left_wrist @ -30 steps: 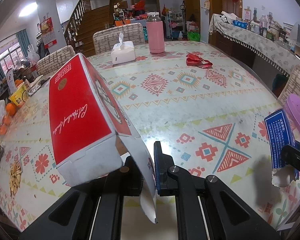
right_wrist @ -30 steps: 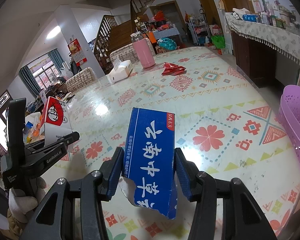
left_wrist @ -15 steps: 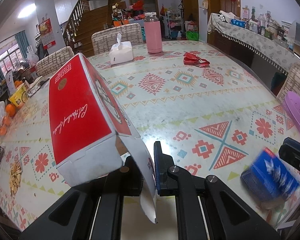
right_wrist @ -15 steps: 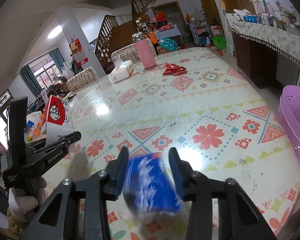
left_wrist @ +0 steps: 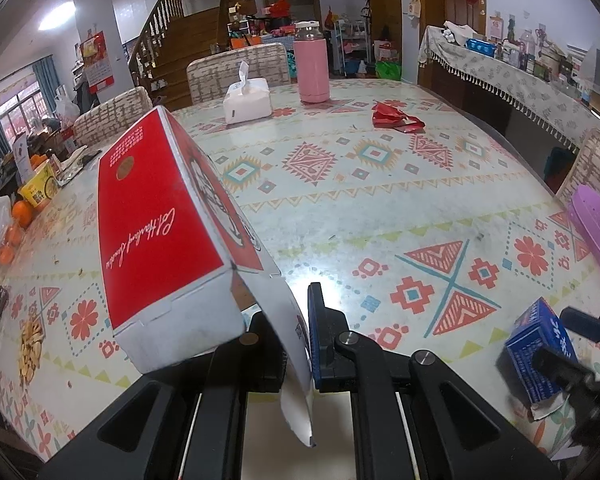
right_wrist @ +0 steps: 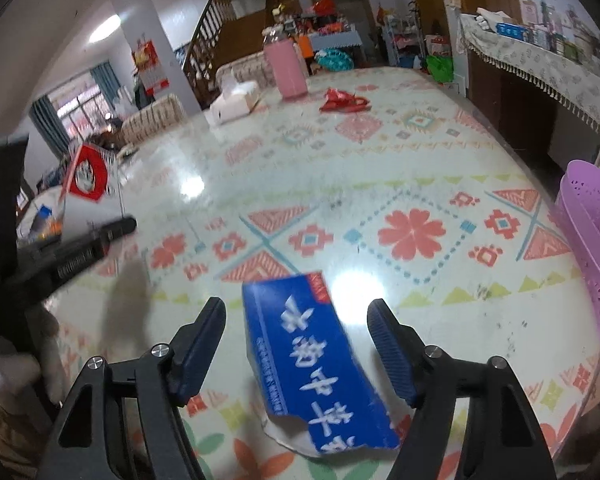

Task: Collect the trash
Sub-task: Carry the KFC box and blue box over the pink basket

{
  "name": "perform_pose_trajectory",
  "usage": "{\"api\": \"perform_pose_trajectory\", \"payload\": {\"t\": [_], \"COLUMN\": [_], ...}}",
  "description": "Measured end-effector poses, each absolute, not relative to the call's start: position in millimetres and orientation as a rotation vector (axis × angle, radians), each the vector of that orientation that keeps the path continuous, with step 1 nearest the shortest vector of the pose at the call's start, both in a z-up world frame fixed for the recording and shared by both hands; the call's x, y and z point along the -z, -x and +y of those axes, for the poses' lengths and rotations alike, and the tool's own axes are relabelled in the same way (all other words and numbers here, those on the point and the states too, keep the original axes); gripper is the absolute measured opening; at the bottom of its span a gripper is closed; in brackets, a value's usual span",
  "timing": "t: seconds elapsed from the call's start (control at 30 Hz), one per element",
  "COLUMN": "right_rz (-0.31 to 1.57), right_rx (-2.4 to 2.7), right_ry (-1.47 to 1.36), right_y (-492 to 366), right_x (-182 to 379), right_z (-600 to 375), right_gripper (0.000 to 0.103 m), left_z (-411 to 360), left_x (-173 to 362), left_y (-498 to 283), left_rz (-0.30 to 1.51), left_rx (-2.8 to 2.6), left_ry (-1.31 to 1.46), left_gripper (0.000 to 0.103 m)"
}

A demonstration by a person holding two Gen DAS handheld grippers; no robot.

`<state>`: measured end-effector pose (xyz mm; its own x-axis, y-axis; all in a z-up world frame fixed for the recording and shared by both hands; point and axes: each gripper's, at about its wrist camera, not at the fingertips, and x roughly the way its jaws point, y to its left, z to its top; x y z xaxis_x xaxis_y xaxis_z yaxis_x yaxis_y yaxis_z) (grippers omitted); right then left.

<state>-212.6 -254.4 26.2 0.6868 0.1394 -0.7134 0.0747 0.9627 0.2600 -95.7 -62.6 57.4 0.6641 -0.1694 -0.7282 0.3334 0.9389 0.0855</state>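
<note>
between opening right gripper (right_wrist: 296, 344) pads: blue box (right_wrist: 316, 364), torn end, white txt

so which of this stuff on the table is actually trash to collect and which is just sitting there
Part of the job:
- red and white food box, flap pinched in the left gripper
- torn blue carton, lying between the opening jaws of the right gripper
- crumpled red wrapper
- purple basket, probably the bin

Just lying about:
- pink bottle
- tissue pack
- oranges

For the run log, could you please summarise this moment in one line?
left gripper: shut on red box flap | right gripper: opening, blue box between, untouched | pink basket: right
</note>
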Motion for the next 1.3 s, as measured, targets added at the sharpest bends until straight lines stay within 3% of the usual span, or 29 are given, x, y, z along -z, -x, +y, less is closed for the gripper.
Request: {"api": "perform_pose_trajectory", "payload": {"t": [0.43, 0.5, 0.67, 1.3], "right_rz": [0.832, 0.836, 0.815, 0.686], "right_rx": [-0.001, 0.007, 0.011, 0.012], "right_ry": [-0.236, -0.223, -0.175, -0.234], "right_y": [211, 211, 214, 233], "right_x": [-23, -22, -28, -59], "right_z": [-248, -243, -231, -245], "right_gripper": [0.077, 0.063, 0.051, 0.051], "left_z": [-55, -51, -46, -59], "left_x": [-55, -54, -54, -62], "left_y": [95, 97, 100, 114], "left_rz": [0.804, 0.802, 0.799, 0.769], "left_rx": [0.286, 0.287, 0.288, 0.303], "left_ry": [-0.199, -0.194, -0.187, -0.231], "left_gripper": [0.009, 0.009, 0.009, 0.009]}}
